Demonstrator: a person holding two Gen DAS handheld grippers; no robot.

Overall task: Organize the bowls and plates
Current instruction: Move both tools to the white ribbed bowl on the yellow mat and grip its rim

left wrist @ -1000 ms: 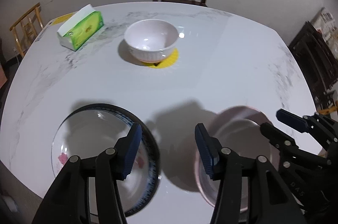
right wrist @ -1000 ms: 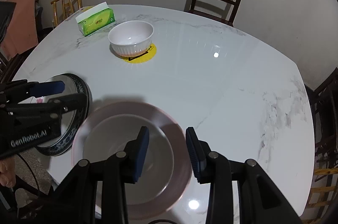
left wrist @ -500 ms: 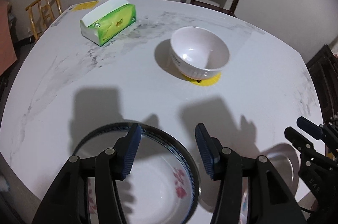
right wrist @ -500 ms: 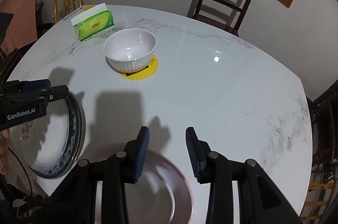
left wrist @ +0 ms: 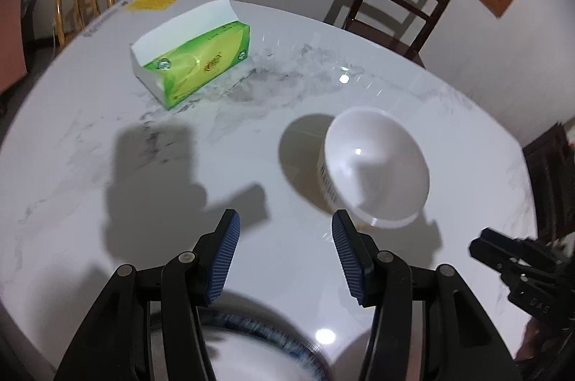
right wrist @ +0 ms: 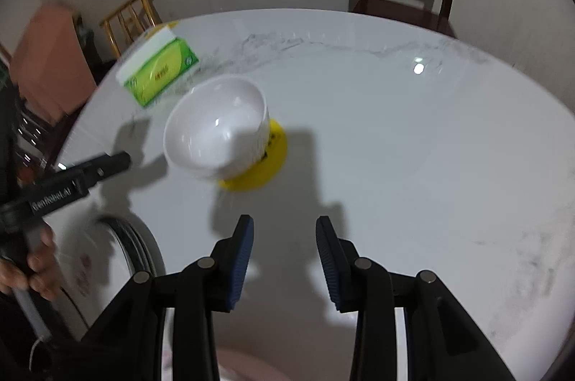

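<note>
both the left gripper [left wrist: 284, 230] and the right gripper [right wrist: 284, 233] are held apart, with nothing between the jaws. the white bowl [right wrist: 215, 136] is set on a yellow mat [right wrist: 266, 162], near the tissue box [left wrist: 194, 61].

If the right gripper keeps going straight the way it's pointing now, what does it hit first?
Most likely bare marble tabletop. The right gripper has open, empty jaws aimed steeply down at the clear patch in front of them. The white bowl on its yellow mat sits farther ahead, off to the left, though depth is uncertain.
</note>
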